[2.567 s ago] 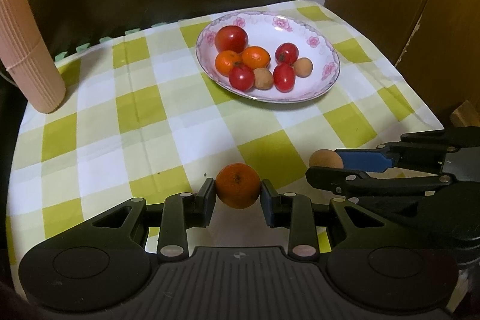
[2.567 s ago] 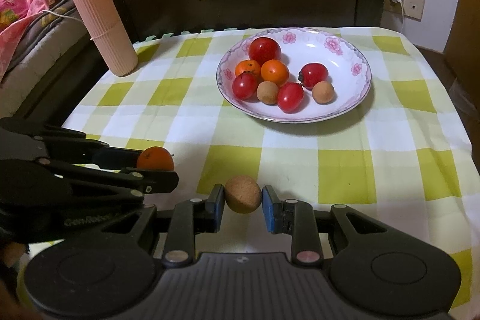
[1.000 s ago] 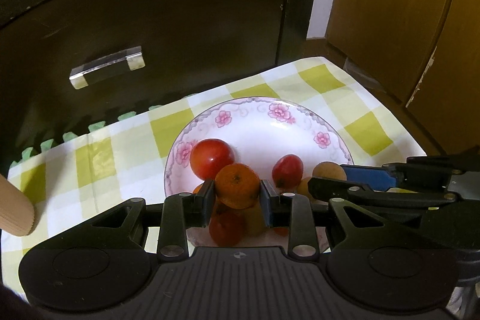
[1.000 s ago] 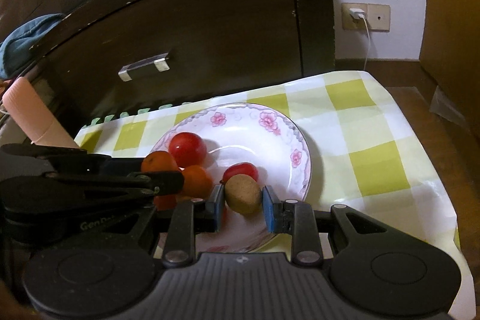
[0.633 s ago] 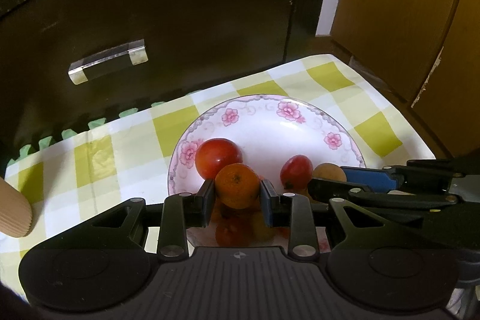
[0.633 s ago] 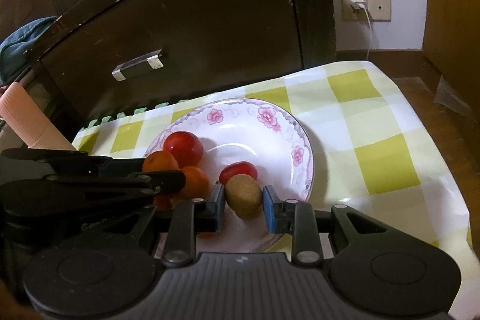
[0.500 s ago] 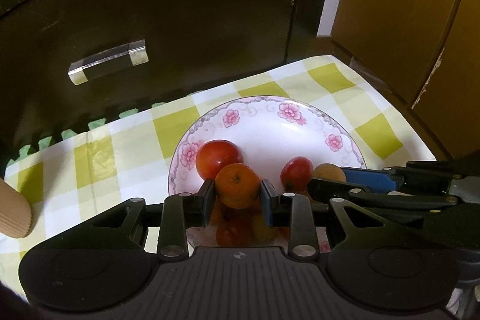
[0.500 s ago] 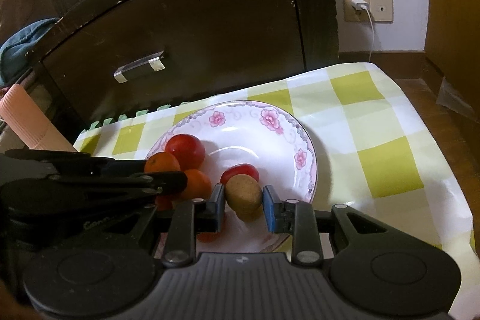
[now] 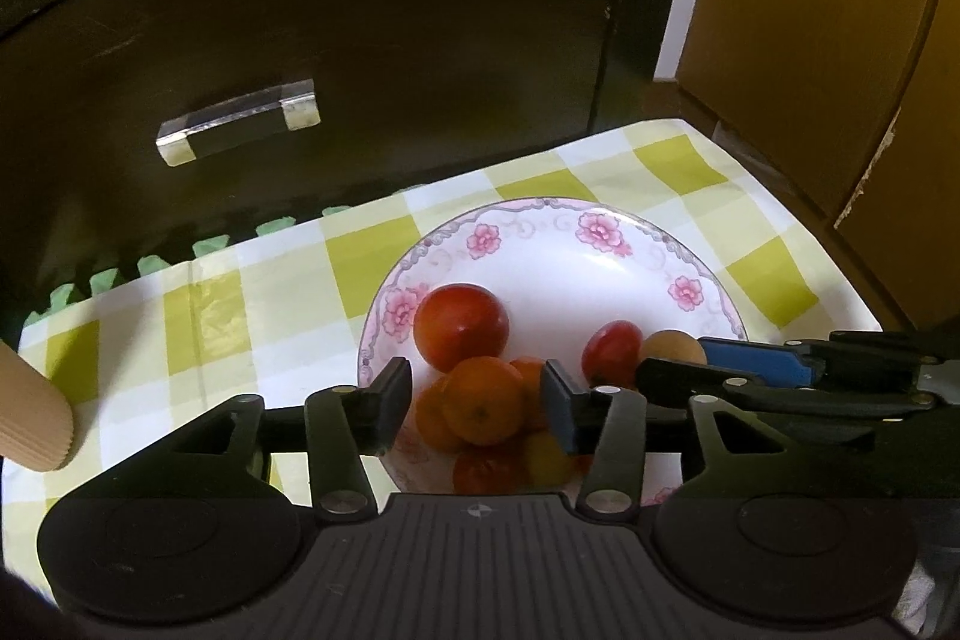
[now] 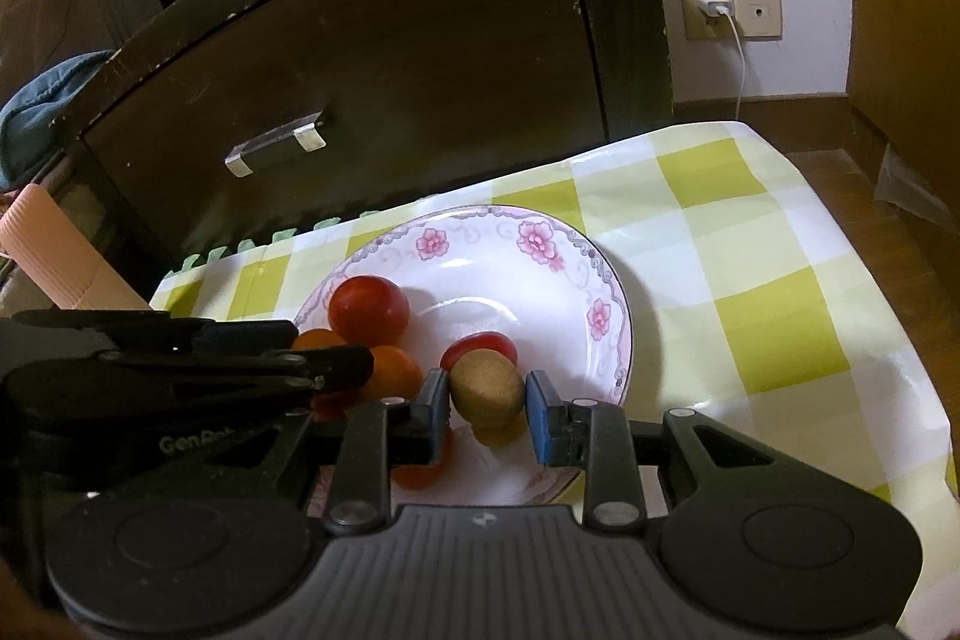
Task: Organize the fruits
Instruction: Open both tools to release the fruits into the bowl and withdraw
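- Left wrist view: our mandarin (image 9: 483,400) sits over the plate (image 9: 606,256), on the fruit heap near its front rim.
- Left gripper (image 9: 477,403) has just been opening; its fingers stand apart, clear of the mandarin.
- Right gripper (image 10: 487,409), just beside the heap, is clamped on the brown fruit (image 10: 486,394).
- We judge the mandarin may roll off the heap, since it rests on round fruit.

Both wrist views close, sharing plate (image 9: 384,334)
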`<control>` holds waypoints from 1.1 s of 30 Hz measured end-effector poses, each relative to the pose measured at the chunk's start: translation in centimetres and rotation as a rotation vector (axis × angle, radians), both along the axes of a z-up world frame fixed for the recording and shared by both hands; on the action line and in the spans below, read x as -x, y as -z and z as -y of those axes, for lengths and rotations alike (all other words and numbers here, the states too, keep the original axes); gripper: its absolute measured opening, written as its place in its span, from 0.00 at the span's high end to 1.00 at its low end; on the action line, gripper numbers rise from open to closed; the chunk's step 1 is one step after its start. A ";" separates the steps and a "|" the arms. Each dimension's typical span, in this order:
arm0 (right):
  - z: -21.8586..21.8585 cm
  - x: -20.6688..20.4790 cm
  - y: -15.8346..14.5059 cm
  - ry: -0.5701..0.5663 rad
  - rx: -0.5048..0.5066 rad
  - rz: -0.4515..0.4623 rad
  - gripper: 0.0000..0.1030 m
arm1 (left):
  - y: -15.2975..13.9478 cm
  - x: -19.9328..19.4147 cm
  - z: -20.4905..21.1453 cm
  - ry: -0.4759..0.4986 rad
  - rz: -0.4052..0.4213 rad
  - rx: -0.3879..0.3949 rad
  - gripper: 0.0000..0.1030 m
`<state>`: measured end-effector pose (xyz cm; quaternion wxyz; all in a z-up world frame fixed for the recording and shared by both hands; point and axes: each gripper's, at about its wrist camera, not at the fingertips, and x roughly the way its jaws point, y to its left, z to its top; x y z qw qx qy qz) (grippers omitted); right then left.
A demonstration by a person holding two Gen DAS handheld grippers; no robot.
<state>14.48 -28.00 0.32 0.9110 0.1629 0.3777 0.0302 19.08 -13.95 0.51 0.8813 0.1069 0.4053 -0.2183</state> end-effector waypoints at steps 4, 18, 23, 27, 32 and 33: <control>0.1 0.1 -0.2 0.001 -0.004 0.005 0.72 | -0.3 0.0 -0.4 -0.006 0.008 0.002 0.40; 0.0 0.8 -0.9 0.014 -0.003 0.001 0.68 | -0.9 0.5 -1.9 -0.039 0.008 0.012 0.30; 0.1 1.5 -1.2 0.026 -0.002 -0.011 0.68 | -1.2 0.9 -2.6 -0.053 0.011 0.015 0.27; 0.0 2.3 -1.6 0.029 -0.002 -0.006 0.68 | -1.4 1.4 -3.0 -0.065 0.011 0.012 0.24; -0.6 3.8 -2.4 0.027 0.014 0.011 0.68 | -1.7 2.5 -3.9 -0.093 0.022 0.012 0.18; -0.8 4.1 -2.6 0.027 0.016 0.013 0.68 | -1.8 2.8 -4.1 -0.102 0.025 0.013 0.18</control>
